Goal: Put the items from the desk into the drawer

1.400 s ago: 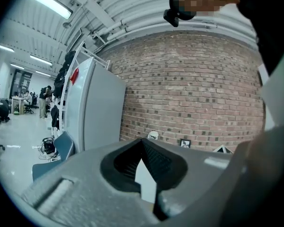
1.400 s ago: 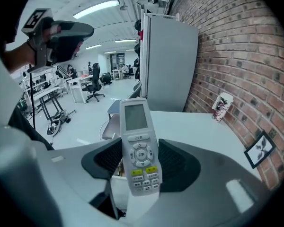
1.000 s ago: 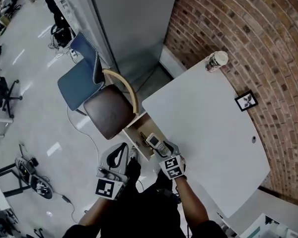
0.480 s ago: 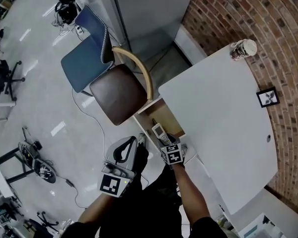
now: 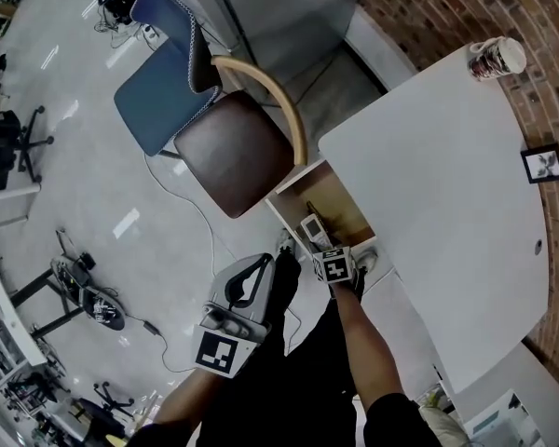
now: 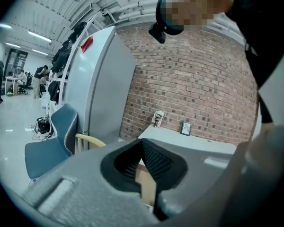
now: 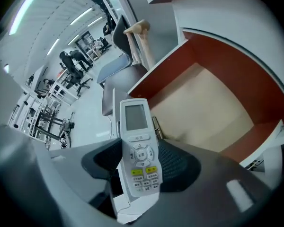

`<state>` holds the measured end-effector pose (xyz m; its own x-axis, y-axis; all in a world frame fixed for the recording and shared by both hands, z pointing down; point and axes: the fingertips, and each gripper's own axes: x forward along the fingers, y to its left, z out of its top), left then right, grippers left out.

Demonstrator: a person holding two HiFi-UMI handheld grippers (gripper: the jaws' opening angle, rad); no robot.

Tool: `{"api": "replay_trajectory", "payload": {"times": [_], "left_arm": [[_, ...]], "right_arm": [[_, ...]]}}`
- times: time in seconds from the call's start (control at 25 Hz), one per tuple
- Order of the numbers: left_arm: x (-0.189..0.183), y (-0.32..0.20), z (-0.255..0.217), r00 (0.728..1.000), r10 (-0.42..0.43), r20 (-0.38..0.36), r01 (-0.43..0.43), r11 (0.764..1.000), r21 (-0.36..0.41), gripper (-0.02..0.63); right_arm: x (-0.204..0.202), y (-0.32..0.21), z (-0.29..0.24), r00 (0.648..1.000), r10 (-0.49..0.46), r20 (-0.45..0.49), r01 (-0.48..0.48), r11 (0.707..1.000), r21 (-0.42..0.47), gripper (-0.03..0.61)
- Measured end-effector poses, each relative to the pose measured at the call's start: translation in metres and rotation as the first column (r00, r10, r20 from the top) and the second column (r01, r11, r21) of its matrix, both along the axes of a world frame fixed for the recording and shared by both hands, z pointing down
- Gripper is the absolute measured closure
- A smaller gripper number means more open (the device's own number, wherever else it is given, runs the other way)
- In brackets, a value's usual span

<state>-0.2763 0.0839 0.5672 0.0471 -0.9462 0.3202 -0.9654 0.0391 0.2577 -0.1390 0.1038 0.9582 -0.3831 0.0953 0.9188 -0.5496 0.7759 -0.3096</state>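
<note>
Now right gripper (image 7: 142, 163) clamps the white LCD remote control (image 7: 137, 141), open wood-lined drawer (image 7: 206, 110) just ahead below; next: lower in, release.

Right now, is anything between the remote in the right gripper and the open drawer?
Nothing visible does. The remote is clamped in the right gripper, directly above the open drawer, with no object between them.

The white rectangular desk top (image 5: 438, 203) carries a patterned lidded cup (image 5: 497, 59) at its far corner and a small black-framed picture (image 5: 541, 165) at the edge along the brick wall (image 5: 447, 7).
</note>
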Motion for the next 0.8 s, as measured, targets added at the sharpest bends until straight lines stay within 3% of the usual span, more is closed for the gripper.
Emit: {"api": "replay_trajectory", "payload": {"times": [0.48,0.8], "left_arm": [[-0.008,0.008,0.027,0.999,-0.039,-0.017,0.039,0.999,-0.034,0.614],[-0.002,0.014,0.028,0.999,-0.038,-0.025,0.037,0.999,-0.039,0.614]], "right_arm": [[0.012,0.007,0.052,0.993,-0.015,-0.114,0.006,0.997,-0.075,0.327],[0.014,0.004,0.058,0.994,0.003,-0.112,-0.016,0.993,-0.119,0.301]]}}
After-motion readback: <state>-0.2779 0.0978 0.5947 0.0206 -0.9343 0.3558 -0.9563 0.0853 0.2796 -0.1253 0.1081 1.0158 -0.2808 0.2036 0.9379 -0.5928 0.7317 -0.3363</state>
